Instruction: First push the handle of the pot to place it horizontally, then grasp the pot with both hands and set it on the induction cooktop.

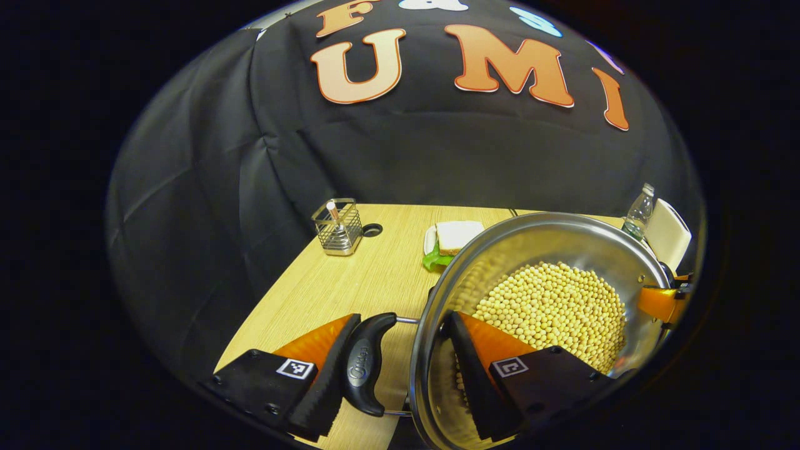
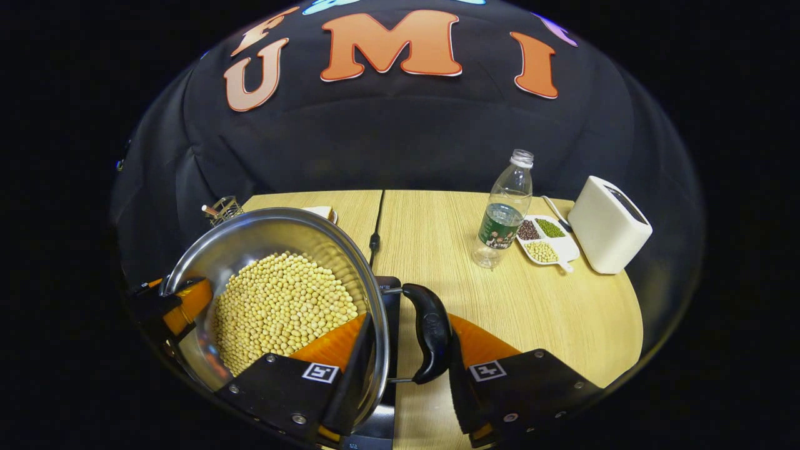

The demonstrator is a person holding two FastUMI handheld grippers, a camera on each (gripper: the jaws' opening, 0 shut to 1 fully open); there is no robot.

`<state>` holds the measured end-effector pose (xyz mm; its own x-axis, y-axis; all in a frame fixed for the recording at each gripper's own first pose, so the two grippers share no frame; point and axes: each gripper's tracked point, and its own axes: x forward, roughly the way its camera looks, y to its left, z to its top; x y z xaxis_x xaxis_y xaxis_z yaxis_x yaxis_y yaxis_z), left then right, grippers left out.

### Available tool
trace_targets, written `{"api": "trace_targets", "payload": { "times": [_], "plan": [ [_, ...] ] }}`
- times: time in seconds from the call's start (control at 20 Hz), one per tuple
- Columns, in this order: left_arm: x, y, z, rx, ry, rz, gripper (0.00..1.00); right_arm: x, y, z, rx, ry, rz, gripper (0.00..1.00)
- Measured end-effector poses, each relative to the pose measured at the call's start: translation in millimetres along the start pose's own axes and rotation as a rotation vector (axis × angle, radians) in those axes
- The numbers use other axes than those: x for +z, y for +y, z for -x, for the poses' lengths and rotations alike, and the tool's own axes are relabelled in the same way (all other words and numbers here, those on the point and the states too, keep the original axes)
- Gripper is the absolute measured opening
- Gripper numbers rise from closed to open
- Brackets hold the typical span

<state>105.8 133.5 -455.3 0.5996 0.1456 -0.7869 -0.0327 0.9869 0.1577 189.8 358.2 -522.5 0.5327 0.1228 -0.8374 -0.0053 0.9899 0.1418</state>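
A steel pot (image 1: pixel 562 234) holding soybeans (image 1: pixel 556 306) hangs between both grippers. My left gripper (image 1: pixel 405 320) is shut on the pot, one finger against the black side handle (image 1: pixel 365 362) and the other inside the wall. In the right gripper view, my right gripper (image 2: pixel 409 326) is shut the same way across the pot's (image 2: pixel 275 225) rim and its other black handle (image 2: pixel 430 331). Each gripper shows at the far rim in the other's view: the right gripper (image 1: pixel 664 301) and the left gripper (image 2: pixel 178 307). The black induction cooktop (image 2: pixel 392 294) lies just under the pot's right edge; contact cannot be told.
On the wooden table (image 2: pixel 531 300) stand a water bottle (image 2: pixel 505 209), a divided dish of beans (image 2: pixel 544 242) and a white toaster (image 2: pixel 609 225). A wire holder (image 1: pixel 338 228) and a sandwich on a plate (image 1: pixel 456 236) sit at the back left. A cable (image 2: pixel 375 232) runs to the cooktop.
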Motion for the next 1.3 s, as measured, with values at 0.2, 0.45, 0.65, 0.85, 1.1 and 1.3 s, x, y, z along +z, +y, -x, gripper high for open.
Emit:
{"api": "trace_targets", "payload": {
  "times": [0.2, 0.45, 0.65, 0.85, 1.1, 1.3],
  "plan": [
    [-13, -5, -14, -0.005, 0.025, 0.01, 0.88, -7, 5, -15, -0.006, 0.028, 0.007, 0.61],
    [-21, -6, -19, -0.004, 0.049, 0.022, 0.86, -16, 23, -24, -0.015, 0.049, 0.017, 0.62],
    [-24, -6, -18, -0.01, 0.047, 0.017, 0.88, -18, 20, -26, -0.011, 0.05, 0.014, 0.61],
    [-23, -6, -19, -0.022, 0.039, 0.0, 0.88, -20, 23, -31, -0.003, 0.059, 0.001, 0.62],
    [-27, -5, -16, 0.0, 0.033, -0.008, 0.97, -16, 18, -27, 0.04, 0.063, -0.03, 0.66],
    [-13, 7, -2, 0.036, -0.015, 0.006, 0.86, 12, 6, 5, 0.068, -0.038, -0.04, 0.71]
  ]
}}
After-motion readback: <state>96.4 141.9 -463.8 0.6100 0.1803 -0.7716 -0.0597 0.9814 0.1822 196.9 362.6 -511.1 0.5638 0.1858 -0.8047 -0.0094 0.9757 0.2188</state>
